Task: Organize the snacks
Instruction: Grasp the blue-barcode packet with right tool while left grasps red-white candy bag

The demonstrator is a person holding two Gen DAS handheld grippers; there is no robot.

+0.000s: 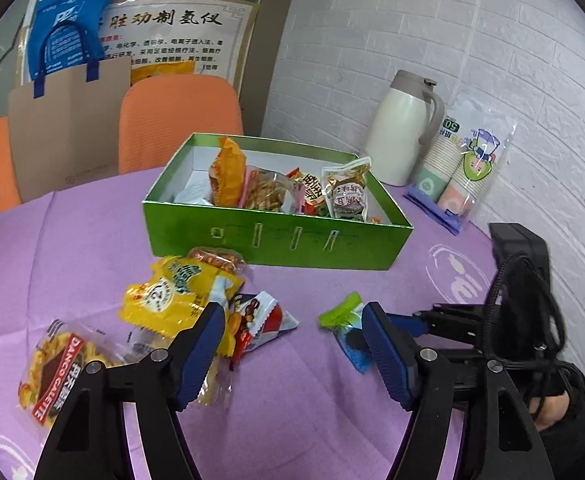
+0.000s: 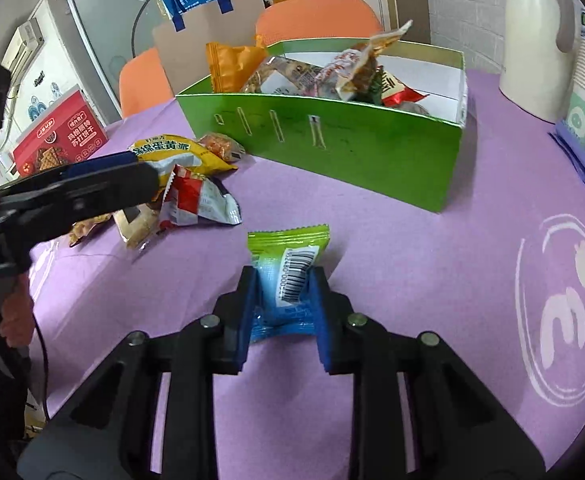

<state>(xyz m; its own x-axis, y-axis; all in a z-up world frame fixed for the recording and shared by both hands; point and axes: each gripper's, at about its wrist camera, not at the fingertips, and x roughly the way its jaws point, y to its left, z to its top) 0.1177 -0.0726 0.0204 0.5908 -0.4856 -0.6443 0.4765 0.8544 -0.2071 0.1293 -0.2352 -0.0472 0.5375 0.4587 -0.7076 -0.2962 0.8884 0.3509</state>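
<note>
Box [image 2: 332, 152], green and open-topped, stands behind on the purple tablecloth [image 2: 432, 260], already part filled. Right gripper [image 2: 285, 280] pinches the green-blue packet [image 2: 288, 276] lying there; lift clear of the near wall before release. Left gripper [image 1: 292, 328], spread, nears the yellow packet [image 1: 172, 300].

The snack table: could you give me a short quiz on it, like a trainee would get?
1. True or false: the right gripper is shut on the green-blue packet.
2. Where does the yellow packet lie? A) inside the green box B) on the purple cloth, in front of the box C) on an orange chair
3. Fill in: the left gripper is ____, with nothing between its pads.

Key: 1 true; 2 B; 3 open.
</note>
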